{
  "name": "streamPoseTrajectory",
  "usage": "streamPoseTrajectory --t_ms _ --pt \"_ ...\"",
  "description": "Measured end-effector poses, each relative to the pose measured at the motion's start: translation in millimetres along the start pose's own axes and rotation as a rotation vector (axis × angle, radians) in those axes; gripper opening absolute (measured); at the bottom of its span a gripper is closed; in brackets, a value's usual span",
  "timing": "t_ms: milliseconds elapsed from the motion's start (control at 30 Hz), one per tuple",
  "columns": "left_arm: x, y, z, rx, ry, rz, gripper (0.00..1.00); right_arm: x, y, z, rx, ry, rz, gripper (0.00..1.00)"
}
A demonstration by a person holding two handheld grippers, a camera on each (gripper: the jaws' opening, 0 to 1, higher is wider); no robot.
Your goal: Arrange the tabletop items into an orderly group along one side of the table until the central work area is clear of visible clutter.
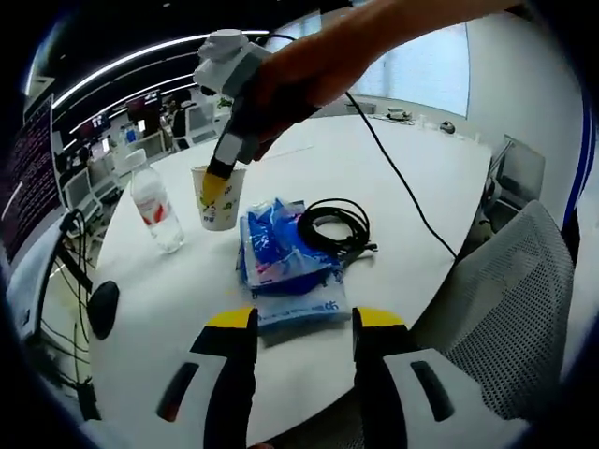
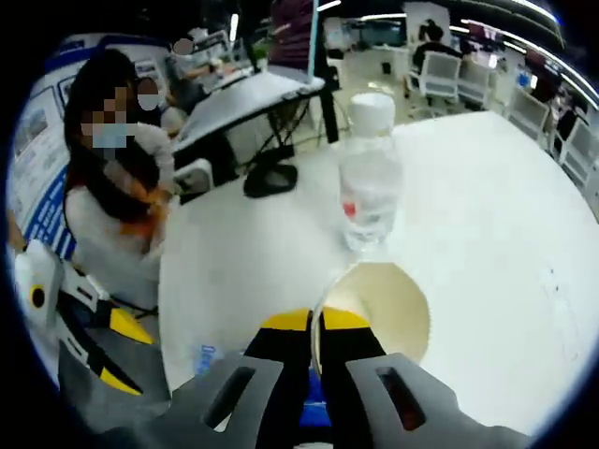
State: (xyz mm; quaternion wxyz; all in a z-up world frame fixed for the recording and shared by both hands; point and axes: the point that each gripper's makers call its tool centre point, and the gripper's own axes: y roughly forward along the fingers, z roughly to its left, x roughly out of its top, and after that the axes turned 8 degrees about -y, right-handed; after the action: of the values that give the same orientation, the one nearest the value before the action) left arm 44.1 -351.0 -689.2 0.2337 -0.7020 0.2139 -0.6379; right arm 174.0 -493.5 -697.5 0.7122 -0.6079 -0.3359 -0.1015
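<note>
A paper cup stands left of centre in the left gripper view, on a round white table, with the right gripper reaching down from the upper middle of the frame and pinching the cup's rim. In the right gripper view the same cup sits low and centre, its open mouth facing the camera, the wall caught between the two yellow-tipped jaws of the right gripper, which are clenched on it.

Just left of the cup in the left gripper view stands a clear water bottle, upright, near but apart; in the right gripper view the bottle rises directly beyond the cup. To the cup's right lies a blue-and-white packet, with a coil of black cable touching its right edge, and a black mouse rests at the table's lower left edge.

The left gripper hangs at the bottom of its own frame, jaws apart and holding nothing, the packet straight ahead of it. The cup's axis is vertical, and the right gripper is plainly the nearer one, so any shift of the cup toward the bottle falls to it.
</note>
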Motion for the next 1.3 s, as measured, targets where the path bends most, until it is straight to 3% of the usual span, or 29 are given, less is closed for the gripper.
streamPoseTrajectory --t_ms 200,433,667,1000,1300 --pt "-0.5 0 0.4 0.001 -0.006 0.004 0.39 -1.3 20 -14 -0.023 -0.015 0.038 0.0" --pt "-3.2 1 2.4 0.004 -0.03 0.01 0.39 0.9 36 -13 -0.025 -0.142 0.114 0.0" --pt "-4.2 1 4.6 0.015 -0.039 0.015 0.39 2.8 45 -21 -0.042 -0.206 0.157 0.0" --pt "-6.0 1 6.9 0.026 -0.046 0.024 0.39 8.2 47 -40 -0.071 -0.215 0.168 0.01" --pt "-6.8 1 7.9 0.032 -0.053 0.028 0.39 6.8 46 -35 -0.075 -0.206 0.16 0.14"
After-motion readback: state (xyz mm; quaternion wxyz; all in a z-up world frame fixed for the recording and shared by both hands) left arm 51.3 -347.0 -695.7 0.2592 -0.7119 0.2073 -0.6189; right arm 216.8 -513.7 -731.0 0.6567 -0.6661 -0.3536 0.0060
